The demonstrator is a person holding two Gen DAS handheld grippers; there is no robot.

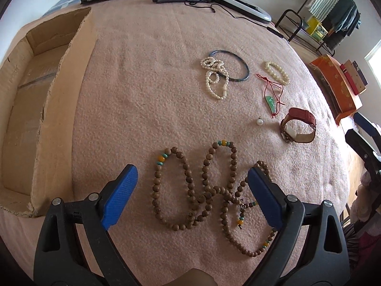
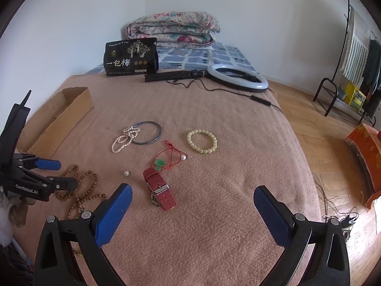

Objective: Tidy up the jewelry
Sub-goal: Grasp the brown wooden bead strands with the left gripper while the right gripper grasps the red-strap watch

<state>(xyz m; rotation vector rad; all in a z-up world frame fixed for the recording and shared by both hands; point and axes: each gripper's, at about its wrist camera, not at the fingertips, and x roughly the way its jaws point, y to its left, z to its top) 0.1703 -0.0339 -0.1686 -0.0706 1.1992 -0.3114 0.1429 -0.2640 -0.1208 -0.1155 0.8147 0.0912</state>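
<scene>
Jewelry lies scattered on a bed covered by a pink blanket (image 2: 214, 226). The left claw (image 1: 193, 183) hangs spread wide, empty, over a long brown wooden bead strand (image 1: 202, 188) looped in coils, dotted with orange and turquoise beads. Farther out lie a white pearl necklace (image 1: 214, 76) crossing a thin blue bangle (image 1: 240, 66), a cream bead bracelet (image 2: 202, 141), a green pendant on red cord (image 1: 271, 101), and a loose pearl (image 1: 259, 121). The right claw (image 2: 193, 197) is likewise released, with a red-strapped watch (image 2: 160, 188) just ahead. A cardboard box (image 1: 35, 109) sits at the left.
</scene>
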